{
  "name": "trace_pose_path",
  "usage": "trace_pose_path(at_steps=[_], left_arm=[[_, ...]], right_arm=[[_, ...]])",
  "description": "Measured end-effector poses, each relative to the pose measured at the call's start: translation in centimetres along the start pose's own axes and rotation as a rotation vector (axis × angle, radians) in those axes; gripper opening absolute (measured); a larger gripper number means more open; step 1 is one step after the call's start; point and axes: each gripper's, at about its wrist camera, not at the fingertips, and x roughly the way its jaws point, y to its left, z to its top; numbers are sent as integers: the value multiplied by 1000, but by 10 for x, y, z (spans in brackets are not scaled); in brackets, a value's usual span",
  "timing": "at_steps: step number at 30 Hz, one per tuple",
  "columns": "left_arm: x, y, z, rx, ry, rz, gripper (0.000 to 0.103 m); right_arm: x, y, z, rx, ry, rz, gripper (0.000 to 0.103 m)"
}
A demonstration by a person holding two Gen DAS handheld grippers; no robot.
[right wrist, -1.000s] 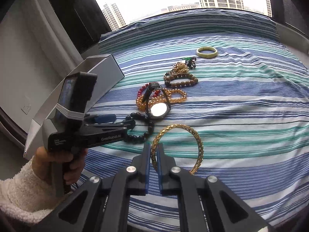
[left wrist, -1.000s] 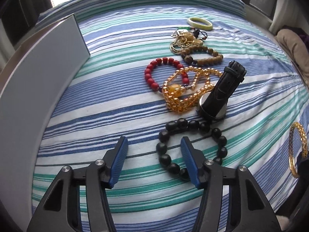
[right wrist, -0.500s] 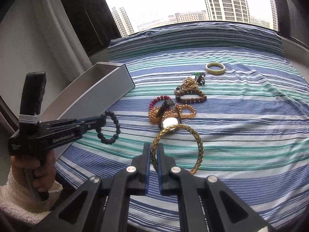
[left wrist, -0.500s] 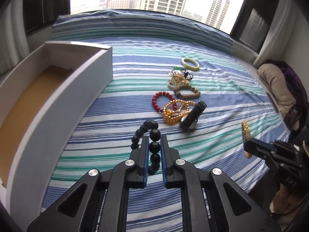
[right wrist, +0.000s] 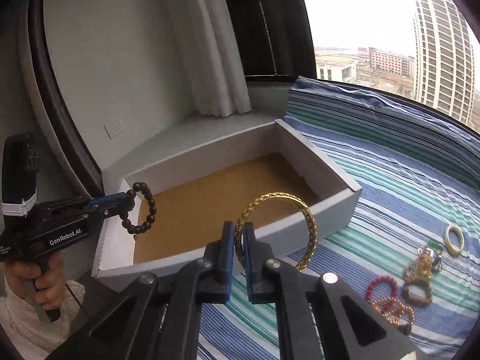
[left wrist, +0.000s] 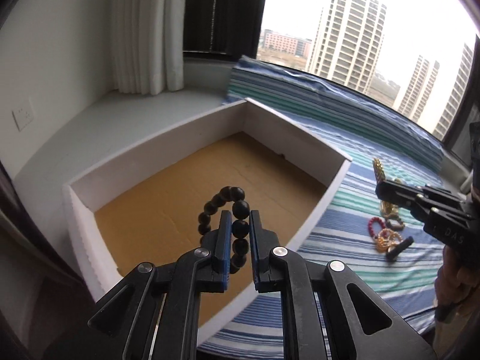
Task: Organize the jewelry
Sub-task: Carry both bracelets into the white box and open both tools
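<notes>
Striped bedspread [right wrist: 405, 180], white box [left wrist: 300, 138], left gripper [left wrist: 240, 228] fingers clamped on black bead bracelet [left wrist: 223, 198], right gripper [right wrist: 238, 237] clamping gold bangle [right wrist: 279, 198], far jewelry blurred.

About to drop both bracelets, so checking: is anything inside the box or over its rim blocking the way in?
Nothing visible does. The box is open-topped, its brown floor bare; the black bead bracelet already hangs over it, the gold bangle above the near wall.

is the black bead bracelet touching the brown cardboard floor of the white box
Apart. The right wrist view shows the black bead bracelet hanging from the left gripper, clear above the white box floor.
</notes>
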Motion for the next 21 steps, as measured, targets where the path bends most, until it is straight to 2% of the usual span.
trace_pose_path(at_steps=[3, 6, 11, 12, 13, 14, 15, 16, 18, 20, 21], left_arm=[[29, 23, -12, -39, 51, 53, 9], [53, 40, -25, -73, 107, 92, 9], [58, 56, -37, -86, 124, 166, 13], [57, 57, -38, -91, 118, 177, 17], [56, 58, -39, -92, 111, 185, 35], [54, 59, -39, -90, 98, 198, 55], [50, 58, -40, -86, 79, 217, 62], [46, 57, -41, -77, 59, 236, 68], [41, 55, -41, -52, 36, 259, 69], [34, 53, -41, -43, 16, 268, 79], [29, 50, -41, -39, 3, 274, 81]], right_arm=[[56, 25, 20, -53, 80, 20, 7], [110, 46, 24, -94, 180, 20, 7], [167, 61, 18, -124, 285, -16, 10], [174, 61, 17, -119, 298, -22, 10], [178, 60, 16, -106, 302, -23, 15], [179, 59, 16, -89, 299, -15, 32], [179, 57, 17, -70, 294, -9, 40], [174, 56, 16, -55, 284, -6, 46], [164, 55, 17, -47, 262, -9, 46], [150, 58, 17, -59, 232, -32, 50], [141, 59, 17, -67, 214, -46, 58]])
